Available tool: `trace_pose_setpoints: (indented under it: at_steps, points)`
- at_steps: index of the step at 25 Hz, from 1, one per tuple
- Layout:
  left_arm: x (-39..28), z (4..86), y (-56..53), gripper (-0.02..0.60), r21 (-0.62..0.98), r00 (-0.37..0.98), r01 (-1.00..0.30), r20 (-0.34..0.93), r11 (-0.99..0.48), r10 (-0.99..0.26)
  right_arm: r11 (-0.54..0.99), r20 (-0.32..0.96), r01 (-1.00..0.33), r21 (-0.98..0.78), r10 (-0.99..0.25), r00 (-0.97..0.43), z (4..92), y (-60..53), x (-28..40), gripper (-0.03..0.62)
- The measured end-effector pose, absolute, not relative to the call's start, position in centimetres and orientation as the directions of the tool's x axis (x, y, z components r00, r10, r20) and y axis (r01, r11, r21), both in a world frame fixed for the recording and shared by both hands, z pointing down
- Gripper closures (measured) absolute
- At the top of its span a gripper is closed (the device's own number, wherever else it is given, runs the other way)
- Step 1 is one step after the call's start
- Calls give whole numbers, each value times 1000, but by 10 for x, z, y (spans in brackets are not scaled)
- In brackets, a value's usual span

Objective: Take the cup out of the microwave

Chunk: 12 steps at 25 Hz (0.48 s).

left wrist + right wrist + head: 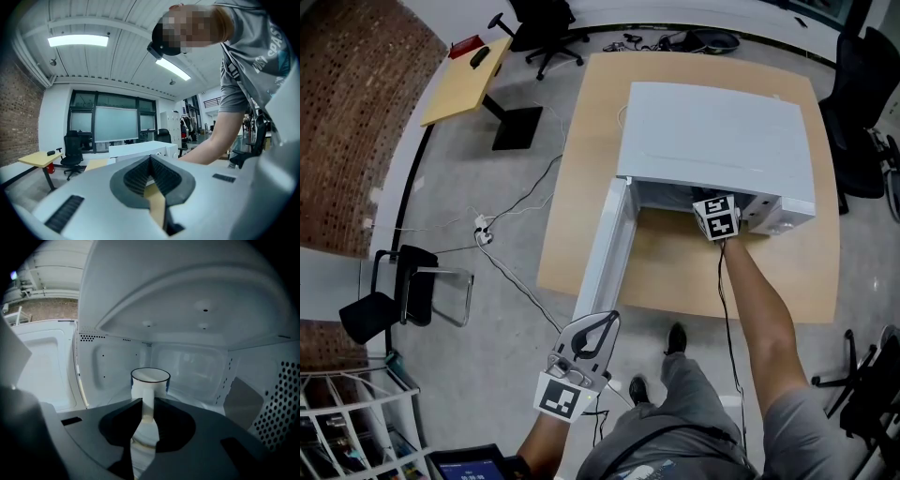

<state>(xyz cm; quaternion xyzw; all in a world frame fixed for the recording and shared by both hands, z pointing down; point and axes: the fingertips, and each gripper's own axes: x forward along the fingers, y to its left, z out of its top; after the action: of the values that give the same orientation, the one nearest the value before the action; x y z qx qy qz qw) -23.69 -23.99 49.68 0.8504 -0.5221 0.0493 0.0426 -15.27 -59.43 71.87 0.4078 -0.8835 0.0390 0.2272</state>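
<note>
Cup [150,379] stands upright inside the open microwave [712,131], its handle in the right gripper [148,401].
Left gripper [150,158], closed and empty, hangs near the swung-out door [614,248]. The microwave sits on a wooden worktop [581,169] over grey floor [487,309]. The right gripper's jaws pinch the handle, cup body just beyond their tips.

The microwave [712,131] casing is smooth white painted metal; its cavity walls are glossy white. The cup [150,383] is smooth, glossy white. The table [581,187] top is matt pale wood. The left gripper [150,158] and right gripper [148,401] are matt grey plastic; the left pads [136,176] are dark and ribbed. The wall [356,122] at far left is rough brick.
</note>
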Motion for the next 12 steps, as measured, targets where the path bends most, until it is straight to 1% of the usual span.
trace_pose_setpoints:
  at_steps: [7, 12]
  points:
    - [-240, 494, -236, 555, 18, 452, -891, 123, -453, -884, 646, 381, -750, 141, -735, -561, 712, -575, -151, 516]
    - [-239, 490, -228, 555, 11, 461, -886, 118, -463, -880, 655, 364, -742, 142, -731, -577, 704, -548, -150, 517]
